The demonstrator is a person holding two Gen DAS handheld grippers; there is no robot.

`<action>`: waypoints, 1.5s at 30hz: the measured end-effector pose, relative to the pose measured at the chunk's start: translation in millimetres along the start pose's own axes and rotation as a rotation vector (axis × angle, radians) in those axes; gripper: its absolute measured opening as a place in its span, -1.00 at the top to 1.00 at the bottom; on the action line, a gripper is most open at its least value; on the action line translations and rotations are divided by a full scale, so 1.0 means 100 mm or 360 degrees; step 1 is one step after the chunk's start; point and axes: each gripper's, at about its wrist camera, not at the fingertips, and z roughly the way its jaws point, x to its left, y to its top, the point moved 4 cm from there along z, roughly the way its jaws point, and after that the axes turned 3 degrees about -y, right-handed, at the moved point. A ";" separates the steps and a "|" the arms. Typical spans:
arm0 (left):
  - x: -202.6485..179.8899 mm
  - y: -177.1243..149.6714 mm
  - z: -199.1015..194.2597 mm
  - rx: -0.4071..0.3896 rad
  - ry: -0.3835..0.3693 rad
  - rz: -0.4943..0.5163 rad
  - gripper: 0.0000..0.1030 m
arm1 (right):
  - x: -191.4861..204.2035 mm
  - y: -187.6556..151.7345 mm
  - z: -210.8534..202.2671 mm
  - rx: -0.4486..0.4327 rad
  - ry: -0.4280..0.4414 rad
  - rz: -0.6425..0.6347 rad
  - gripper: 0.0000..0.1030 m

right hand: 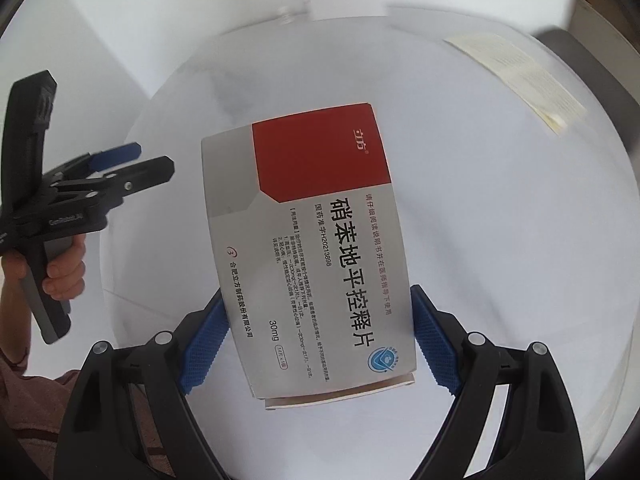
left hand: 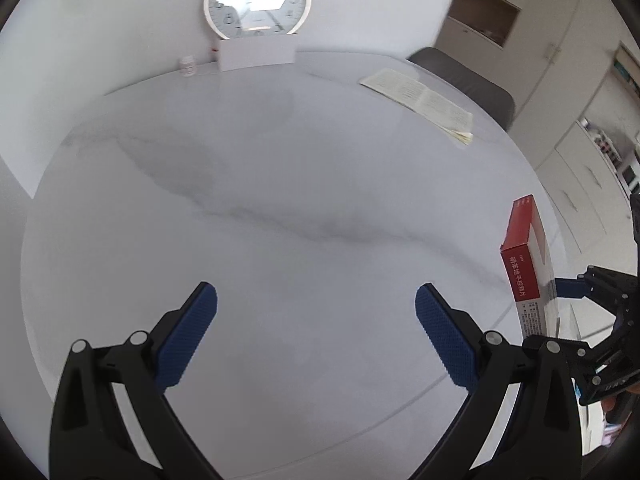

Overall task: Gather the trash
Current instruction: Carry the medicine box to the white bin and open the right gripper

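Observation:
A red and white medicine box (right hand: 316,248) with Chinese print is held between the blue pads of my right gripper (right hand: 318,340), above the white marble table (right hand: 500,240). The box also shows in the left wrist view (left hand: 528,256) at the right edge, standing on end in the right gripper (left hand: 576,292). My left gripper (left hand: 316,316) is open and empty, its blue pads wide apart over the table (left hand: 280,200). The left gripper also shows in the right wrist view (right hand: 132,164) at the left, held by a hand.
An open booklet (left hand: 420,100) lies at the table's far right. A white card holder (left hand: 256,54), a round clock (left hand: 258,0) and a small white bottle (left hand: 187,66) stand at the far edge by the wall. A dark chair (left hand: 468,80) stands behind the table.

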 end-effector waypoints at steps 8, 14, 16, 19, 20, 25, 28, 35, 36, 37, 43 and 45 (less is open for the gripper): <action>-1.82 -0.76 -0.09 0.0067 -0.0156 0.0246 -0.85 | -0.86 -1.65 -0.68 -0.0191 -0.0132 0.0473 -0.67; -2.82 -1.27 0.05 0.0156 -0.0215 0.0336 -0.85 | -1.82 -2.97 -0.79 -0.0192 -0.0396 0.0959 -0.67; -3.04 -1.37 0.08 0.0182 -0.0208 0.0346 -0.85 | -2.10 -3.28 -0.64 -0.0117 -0.0406 0.1068 -0.67; -3.21 -1.44 0.15 0.0203 -0.0160 0.0392 -0.85 | -2.28 -3.53 -0.19 -0.0021 -0.0334 0.1135 -0.67; -3.26 -1.45 0.18 0.0203 -0.0129 0.0423 -0.85 | -2.30 -3.54 -0.01 0.0003 -0.0301 0.1139 -0.67; -3.43 -1.47 0.26 0.0214 -0.0047 0.0507 -0.85 | -2.48 -3.57 0.81 0.0119 -0.0172 0.1143 -0.68; -3.49 -1.44 0.27 0.0206 -0.0022 0.0514 -0.85 | -2.50 -3.47 1.21 0.0222 -0.0141 0.1166 -0.68; -3.54 -1.42 0.18 0.0181 -0.0027 0.0500 -0.85 | -2.47 -3.35 0.76 0.0061 -0.0147 0.1223 -0.82; -3.50 -1.40 0.17 0.0179 -0.0033 0.0491 -0.85 | -2.46 -3.34 0.56 0.0014 -0.0153 0.1231 -0.82; -3.48 -1.37 0.14 0.0176 -0.0036 0.0480 -0.85 | -2.38 -3.32 0.35 -0.0033 -0.0159 0.1230 -0.82; -3.44 -1.01 -0.16 0.0056 -0.0043 0.0489 -0.85 | -1.96 -2.58 -0.92 -0.0306 -0.0306 0.1051 -0.95; -3.43 -0.85 -0.32 -0.0003 -0.0036 0.0506 -0.85 | -1.81 -2.30 -1.25 -0.0389 -0.0360 0.0971 -0.95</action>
